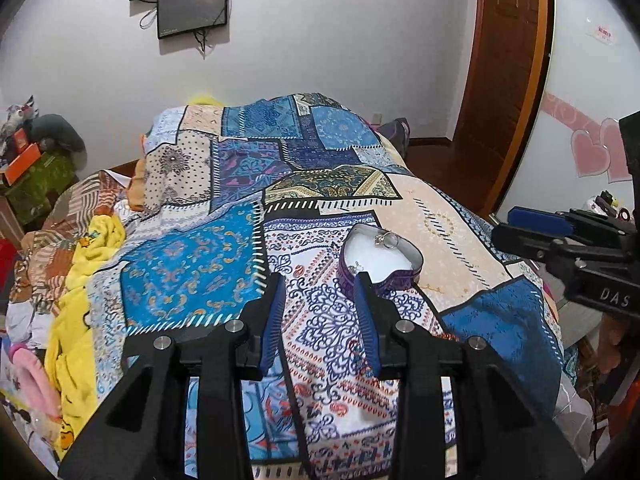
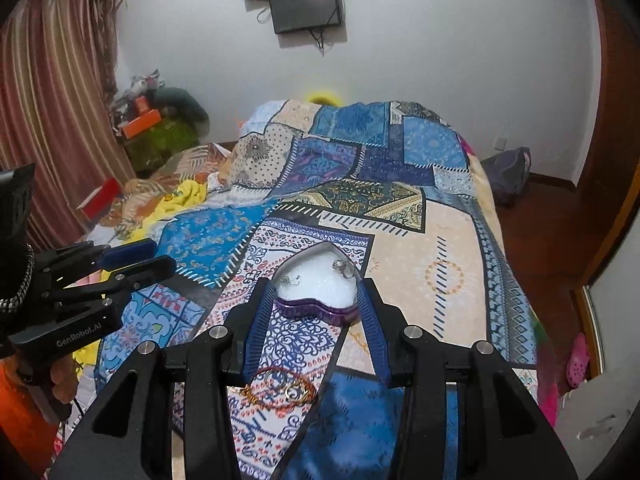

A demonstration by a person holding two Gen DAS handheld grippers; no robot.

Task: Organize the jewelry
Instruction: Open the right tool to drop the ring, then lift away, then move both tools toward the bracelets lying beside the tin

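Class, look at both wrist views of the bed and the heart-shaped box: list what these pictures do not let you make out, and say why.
1. Box near wall: left wrist view, hidden behind a left claw finger.
2. Small silver piece in the box: right wrist view, too small to identify.
3. Bracelet on the quilt: right wrist view, part hidden by the right claw; barely visible in the left view.
4. Bed's near end: cut off by both claws.

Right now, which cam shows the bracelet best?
Right wrist: the bracelet lies in plain sight on the bedspread between the open right gripper fingers. Left wrist catches only a sliver beside a finger.
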